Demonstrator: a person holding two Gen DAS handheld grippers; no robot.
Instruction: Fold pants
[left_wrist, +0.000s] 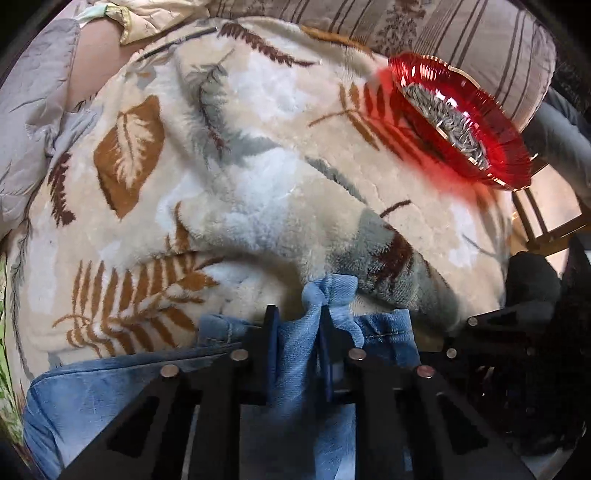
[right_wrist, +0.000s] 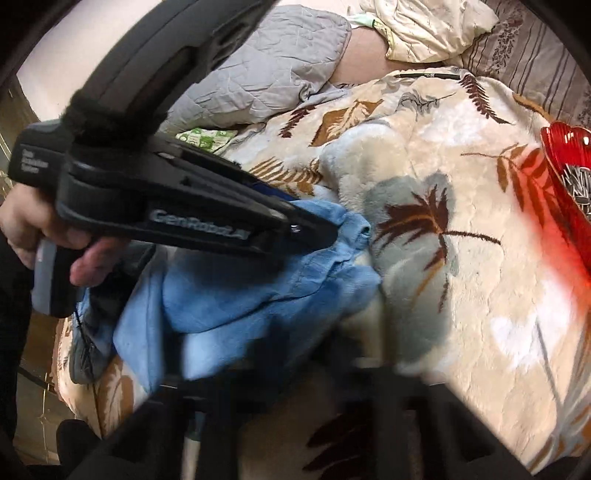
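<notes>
your left gripper (left_wrist: 297, 325) pinches a bunched edge of the limp denim pants (left_wrist: 110, 387) on the blanket (left_wrist: 258, 166); right gripper's state cannot be told; take hems.

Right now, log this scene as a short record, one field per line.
surface: leaf-print fleece blanket on a bed
garment: blue denim pants, bunched at the near edge
left gripper: shut on a fold of the pants
right gripper: own fingers blurred in its view, state unclear
nearby: red glass dish holding seeds, on the blanket to the far right
background: grey quilt, striped pillow
fold status: not yet folded; cloth crumpled
</notes>
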